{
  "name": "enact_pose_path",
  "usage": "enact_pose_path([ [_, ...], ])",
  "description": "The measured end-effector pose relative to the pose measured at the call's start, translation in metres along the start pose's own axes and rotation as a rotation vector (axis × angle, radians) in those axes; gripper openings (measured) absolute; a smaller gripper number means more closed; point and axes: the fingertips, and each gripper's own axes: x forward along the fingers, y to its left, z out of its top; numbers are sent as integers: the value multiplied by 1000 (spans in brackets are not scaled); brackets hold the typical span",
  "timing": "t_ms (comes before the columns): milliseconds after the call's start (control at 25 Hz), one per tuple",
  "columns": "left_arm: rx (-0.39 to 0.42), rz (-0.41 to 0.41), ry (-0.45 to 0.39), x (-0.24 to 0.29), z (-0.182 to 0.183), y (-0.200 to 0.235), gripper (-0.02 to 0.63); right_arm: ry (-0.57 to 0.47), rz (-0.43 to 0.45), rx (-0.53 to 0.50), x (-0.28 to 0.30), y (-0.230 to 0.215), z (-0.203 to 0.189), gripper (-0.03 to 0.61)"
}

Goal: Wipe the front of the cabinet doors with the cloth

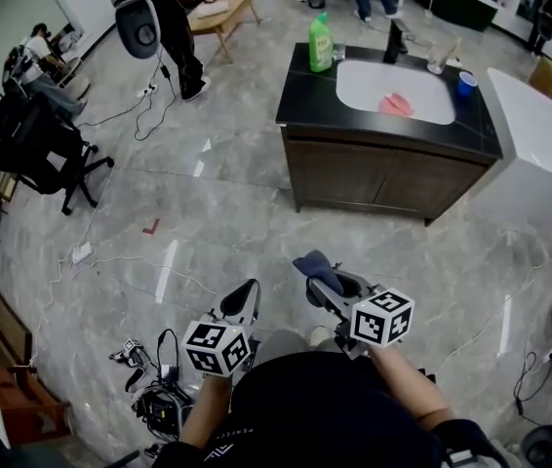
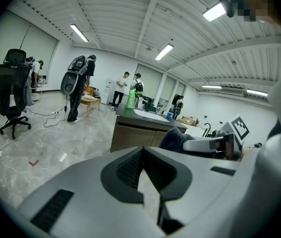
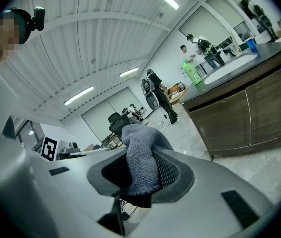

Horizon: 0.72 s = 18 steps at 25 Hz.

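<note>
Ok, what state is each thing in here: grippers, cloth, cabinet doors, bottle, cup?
Left gripper: shut, empty.
Right gripper: shut on the cloth.
Cloth: bunched, clamped, not yet at the doors.
Cabinet doors: closed.
Bottle: upright on the counter.
Cup: upright beside the sink.

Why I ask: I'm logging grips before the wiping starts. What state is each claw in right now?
Left claw: closed, holding nothing.
Right claw: closed on the grey-blue knitted cloth.
</note>
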Motion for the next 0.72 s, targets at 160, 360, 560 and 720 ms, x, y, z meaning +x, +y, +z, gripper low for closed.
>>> enact_pose_path([
  [160, 5, 0, 16, 13, 3, -1, -6, -17, -20, 27, -6, -12, 5, 118],
  [360, 39, -25, 11, 29, 14, -2, -6, -32, -56, 55, -5, -28, 7, 118],
  [560, 31, -48, 16, 46, 15, 5, -6, -42, -83, 62, 2, -38, 9, 118],
  [720, 25, -75, 22, 64, 21, 18, -6, -55, -118, 61, 13, -48, 20, 118],
])
